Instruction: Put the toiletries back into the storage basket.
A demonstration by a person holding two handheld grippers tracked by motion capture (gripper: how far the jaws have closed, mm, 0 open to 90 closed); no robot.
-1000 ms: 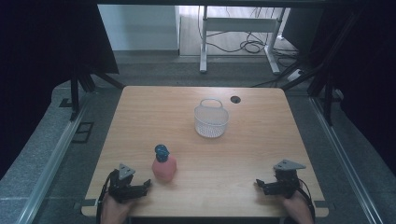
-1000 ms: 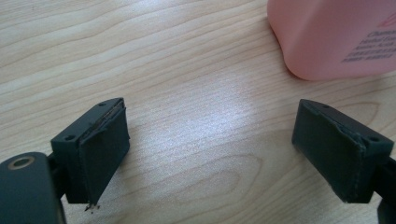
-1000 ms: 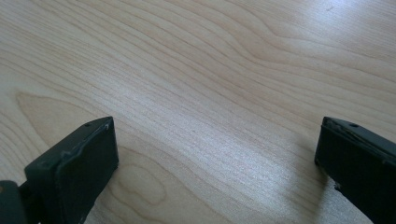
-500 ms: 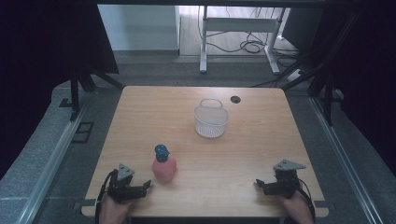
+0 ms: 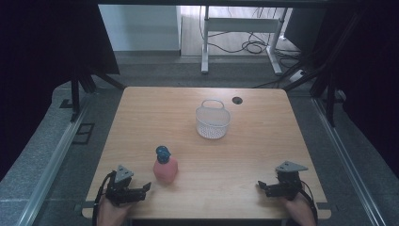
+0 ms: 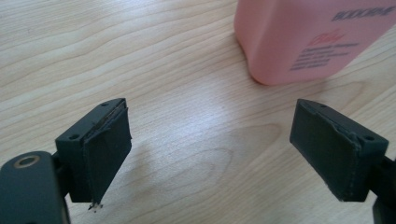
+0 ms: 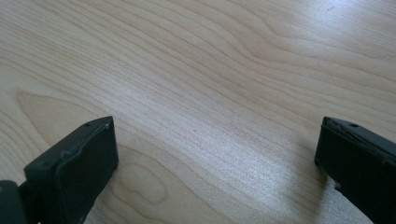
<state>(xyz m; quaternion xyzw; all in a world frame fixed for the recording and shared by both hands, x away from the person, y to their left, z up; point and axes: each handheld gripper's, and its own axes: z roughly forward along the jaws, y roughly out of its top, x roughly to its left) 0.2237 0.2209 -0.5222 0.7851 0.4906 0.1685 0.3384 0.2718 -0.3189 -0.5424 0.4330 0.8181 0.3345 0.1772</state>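
Observation:
A pink bottle (image 5: 165, 169) with a blue cap stands upright on the wooden table (image 5: 254, 146), front left of centre. Its pink base (image 6: 308, 39) fills the upper right of the left gripper view. My left gripper (image 5: 146, 188) rests at the table's front left, just left of the bottle, open with nothing between its jaws (image 6: 229, 154). A white mesh basket (image 5: 212, 120) with a handle sits near the table's middle, toward the back. My right gripper (image 5: 260, 185) lies at the front right, open over bare wood (image 7: 215, 158).
A small dark round hole (image 5: 237, 100) marks the table's back edge, right of the basket. Metal rails run along the floor on both sides. A white desk frame and cables stand beyond the table's far edge.

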